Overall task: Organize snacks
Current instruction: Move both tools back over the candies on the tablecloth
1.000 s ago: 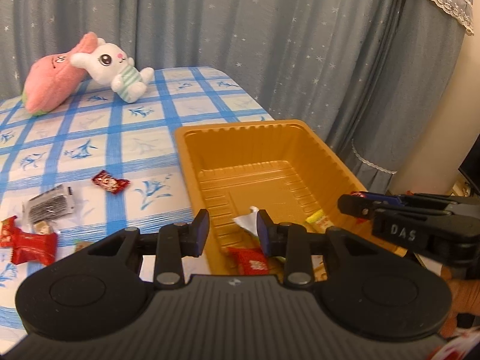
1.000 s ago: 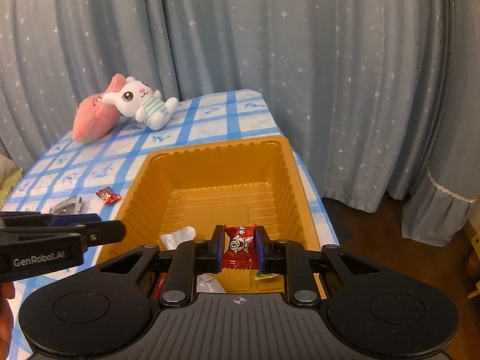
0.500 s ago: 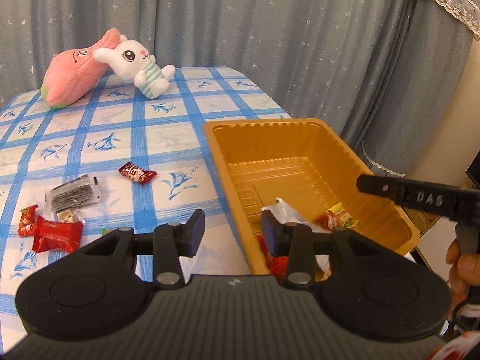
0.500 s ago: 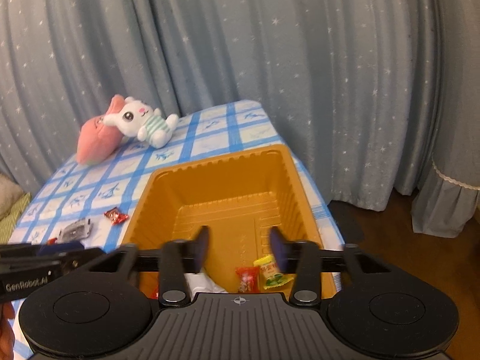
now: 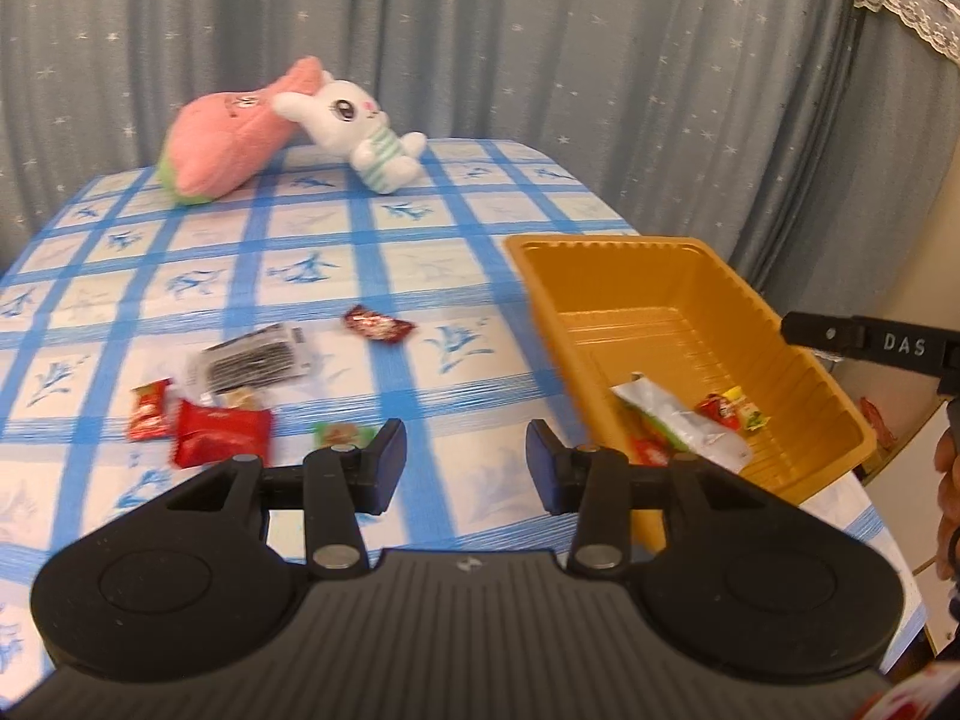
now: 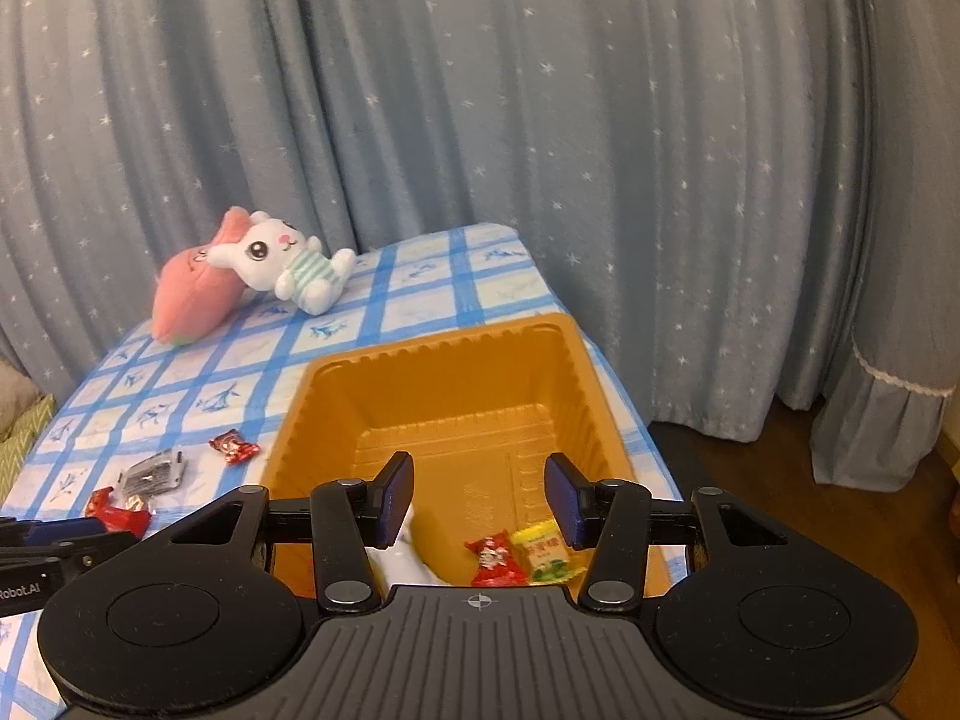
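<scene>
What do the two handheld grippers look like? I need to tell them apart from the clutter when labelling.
Both the left gripper and the right gripper are matte black plastic with a ribbed body, round side discs, silver pivot screws and dark blue finger pads. White lettering marks their sides. No cables or sleeves show.

Your counter [image 5: 420, 276], under a blue-checked cloth, carries the orange tray [image 5: 606, 252] at its right edge, loose snack wrappers [image 5: 222, 435] scattered left of it, and a pink plush [image 5: 222, 144] and white bunny [image 5: 366, 132] at the far end.
</scene>
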